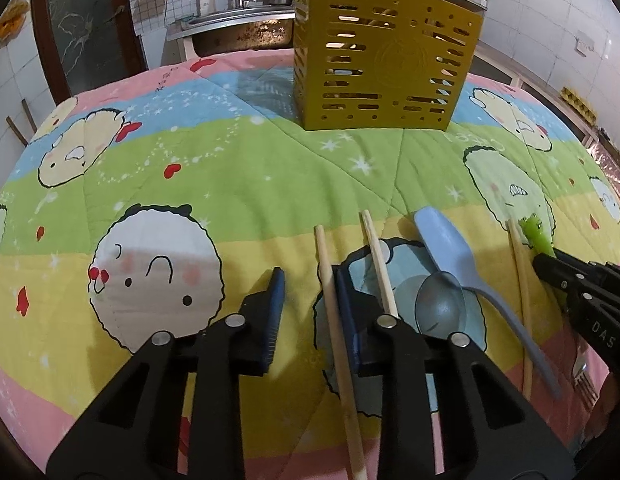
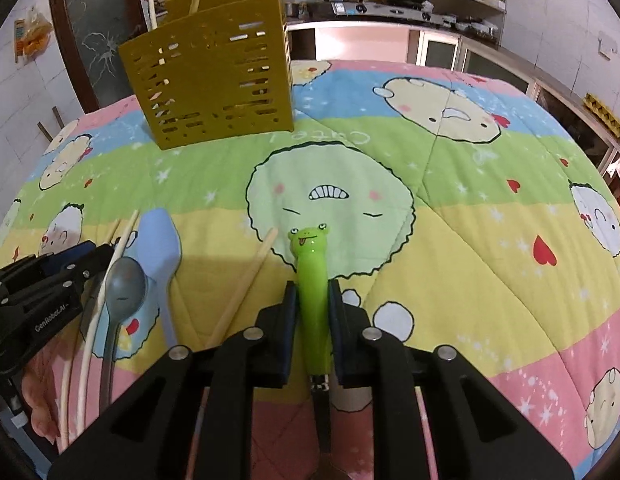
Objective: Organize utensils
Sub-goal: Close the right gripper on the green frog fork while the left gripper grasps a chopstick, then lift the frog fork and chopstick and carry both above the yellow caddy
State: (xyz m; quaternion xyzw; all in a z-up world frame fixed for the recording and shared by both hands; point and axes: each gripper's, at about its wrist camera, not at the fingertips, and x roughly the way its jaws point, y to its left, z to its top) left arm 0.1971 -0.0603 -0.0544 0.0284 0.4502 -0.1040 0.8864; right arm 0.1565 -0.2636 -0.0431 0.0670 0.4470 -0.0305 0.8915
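so i'm partway through this one. the yellow caddy (image 1: 385,60) at the far end of the desk (image 1: 230,184) already has a few wooden sticks poking out the top, can't tell how many. still lying loose on my side of the caddy: a chopstick (image 1: 337,344), another chopstick (image 1: 379,264), a blue spoon (image 1: 445,240), a grey spoon (image 1: 439,308) and one more chopstick (image 1: 521,280). my right tongs (image 2: 313,312) are clamped on the frog-handled fork (image 2: 311,280), to the caddy's near right. my left tongs (image 1: 310,292) sit part open around that first chopstick, one pad against it, not pinching yet.
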